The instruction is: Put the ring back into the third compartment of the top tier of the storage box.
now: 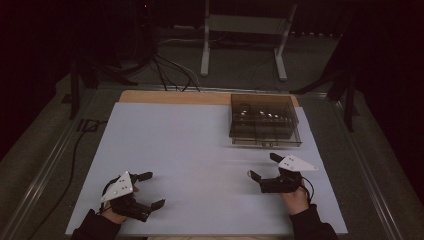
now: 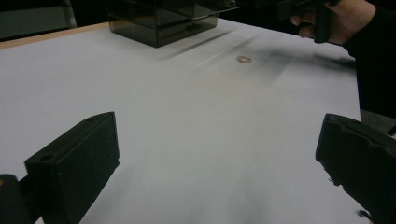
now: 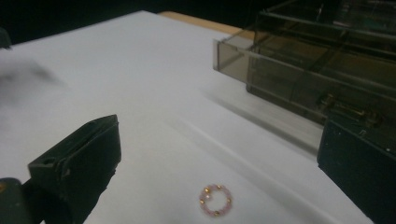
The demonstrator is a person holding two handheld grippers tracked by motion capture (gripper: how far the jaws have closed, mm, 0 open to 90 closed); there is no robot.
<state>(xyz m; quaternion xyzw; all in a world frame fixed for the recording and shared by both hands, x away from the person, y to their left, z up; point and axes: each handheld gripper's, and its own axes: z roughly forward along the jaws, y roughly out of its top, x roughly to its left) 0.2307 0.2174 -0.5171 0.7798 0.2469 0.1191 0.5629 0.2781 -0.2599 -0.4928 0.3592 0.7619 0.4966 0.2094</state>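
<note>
A small ring of pink and gold beads lies flat on the white board; in the left gripper view the bead ring is a small spot far off. My right gripper hovers low over it, open, its jaws wide on either side and not touching it. In the high view the right gripper sits at the front right, just in front of a smoky clear drawer box. My left gripper rests at the front left, open and with nothing between its jaws.
The drawer box has its lower drawer pulled out a little, with small items inside. The board lies on a wooden table. Beyond the table stand a white metal frame and dark stands, with cables on the floor.
</note>
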